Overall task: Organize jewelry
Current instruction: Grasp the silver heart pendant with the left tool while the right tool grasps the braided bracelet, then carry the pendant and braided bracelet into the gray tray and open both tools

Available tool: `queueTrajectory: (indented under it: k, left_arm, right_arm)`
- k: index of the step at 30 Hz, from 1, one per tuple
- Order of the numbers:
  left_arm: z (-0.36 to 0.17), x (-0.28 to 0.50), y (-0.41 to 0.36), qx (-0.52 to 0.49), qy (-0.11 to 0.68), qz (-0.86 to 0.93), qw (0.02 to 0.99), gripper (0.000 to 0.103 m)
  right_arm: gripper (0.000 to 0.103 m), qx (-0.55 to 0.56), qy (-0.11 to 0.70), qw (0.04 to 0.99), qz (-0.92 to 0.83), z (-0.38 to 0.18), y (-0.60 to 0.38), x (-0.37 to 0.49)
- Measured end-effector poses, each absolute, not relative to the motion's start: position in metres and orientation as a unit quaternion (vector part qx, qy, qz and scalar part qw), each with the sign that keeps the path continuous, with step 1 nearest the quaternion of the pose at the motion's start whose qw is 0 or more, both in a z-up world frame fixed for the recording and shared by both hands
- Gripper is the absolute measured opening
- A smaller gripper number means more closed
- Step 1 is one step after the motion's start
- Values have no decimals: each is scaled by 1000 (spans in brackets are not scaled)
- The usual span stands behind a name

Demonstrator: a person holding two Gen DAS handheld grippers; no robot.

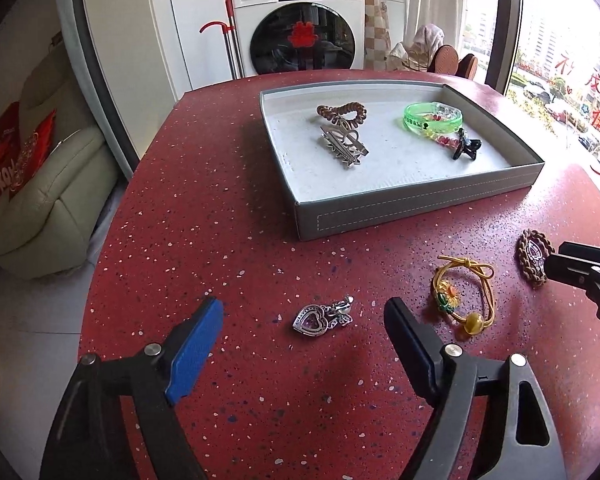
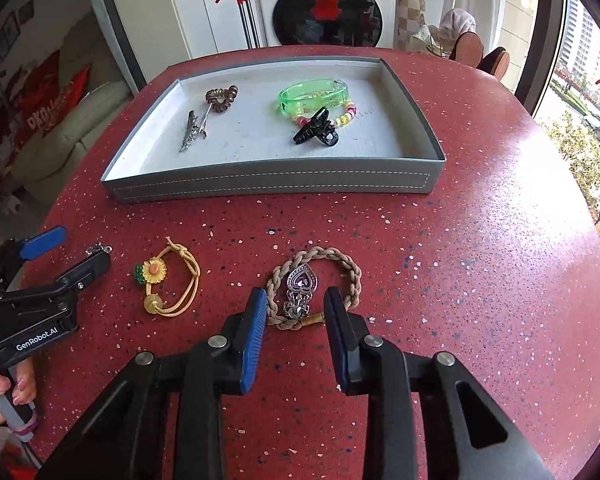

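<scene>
Right wrist: five pieces in tray (image 2: 268, 186), three outside

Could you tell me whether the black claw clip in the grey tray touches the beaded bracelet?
Touching: the right wrist view shows the black claw clip lying over the beaded bracelet.

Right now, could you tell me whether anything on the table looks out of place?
Three pieces remain outside the tray: the yellow flower hair tie, the braided bracelet with a heart pendant lying inside its loop, and another heart pendant.
</scene>
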State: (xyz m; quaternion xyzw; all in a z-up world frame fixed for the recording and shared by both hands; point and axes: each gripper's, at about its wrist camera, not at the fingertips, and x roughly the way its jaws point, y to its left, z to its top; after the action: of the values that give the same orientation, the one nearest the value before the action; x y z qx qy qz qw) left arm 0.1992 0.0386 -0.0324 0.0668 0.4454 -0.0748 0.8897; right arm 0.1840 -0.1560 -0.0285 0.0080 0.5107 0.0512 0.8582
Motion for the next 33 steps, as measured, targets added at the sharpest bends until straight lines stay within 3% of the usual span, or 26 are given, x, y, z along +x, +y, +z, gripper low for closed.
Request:
queueTrajectory:
  k: [2,4,6,10,11,14,16,33]
  left_arm:
    - [-34,199,38,68,447,-76,889,97]
    - [-35,199,37,70,448,-80,888,86]
    - [-38,200,35,70,454,-84,884,83]
    - [-40,200,32,71,458,-95,881,62]
    - [-40,199,32,70,457,-97,882,52]
    - [-39,197,30,73,452,-104,883,47]
    - [-37,195,32,66,448,-113,884,35]
    - [-11,186,55,3,441,-140,887,35]
  right_arm:
    - [21,7,516,855,53,-34,-155,185]
    - [18,8,512,857,53,-34,-155,185]
    - [7,10,512,857,54,-34,-156,185]
    - [6,8,508,859,57,-34,-156,182]
    - [6,10,506,861,57,-33,-157,180]
    - [6,21,499,865,57,-28,-161,178]
    - [6,31,495,867,59,-24,-165,176]
    - [5,79,467,877,79,11,-185,170]
